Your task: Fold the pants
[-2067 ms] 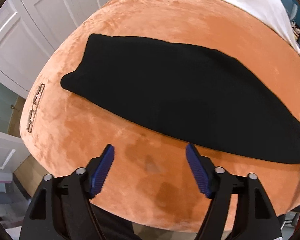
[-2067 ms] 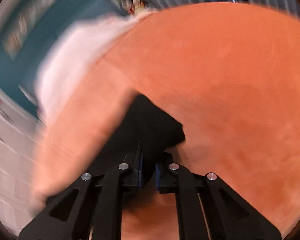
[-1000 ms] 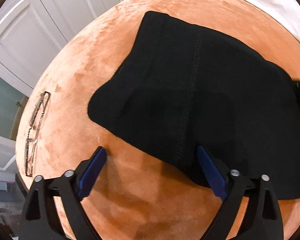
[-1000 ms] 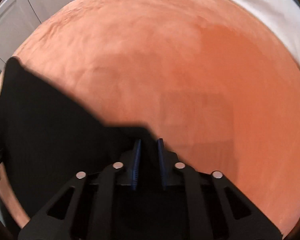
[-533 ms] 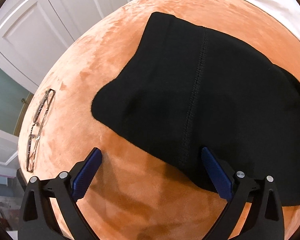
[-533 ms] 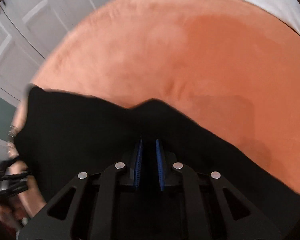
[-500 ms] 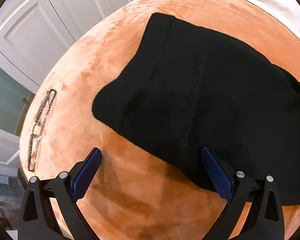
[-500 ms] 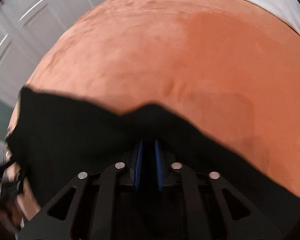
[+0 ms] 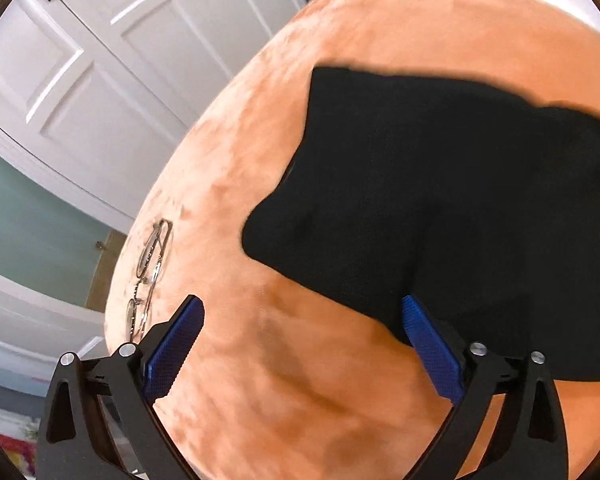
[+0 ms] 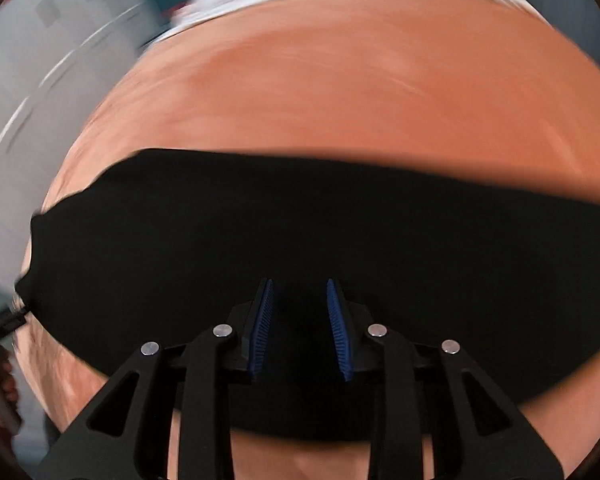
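On the left, thin wire-framed glasses (image 9: 150, 276) lie near the edge of the plush orange bed cover (image 9: 284, 392). Our left gripper (image 9: 302, 344) hangs spread wide, nothing held, its right pad at the hem of the black knit pants (image 9: 440, 200), which lie flat on the cover. Our right gripper (image 10: 300, 326) has just been parting above the cloth, letting go. We judge a clean release needs a straight lift, no dragging.

My right tool (image 10: 300, 320) hangs over the black pants (image 10: 300, 232) on the orange blanket (image 10: 360, 92), its jaws just opening, pads clear of cloth.
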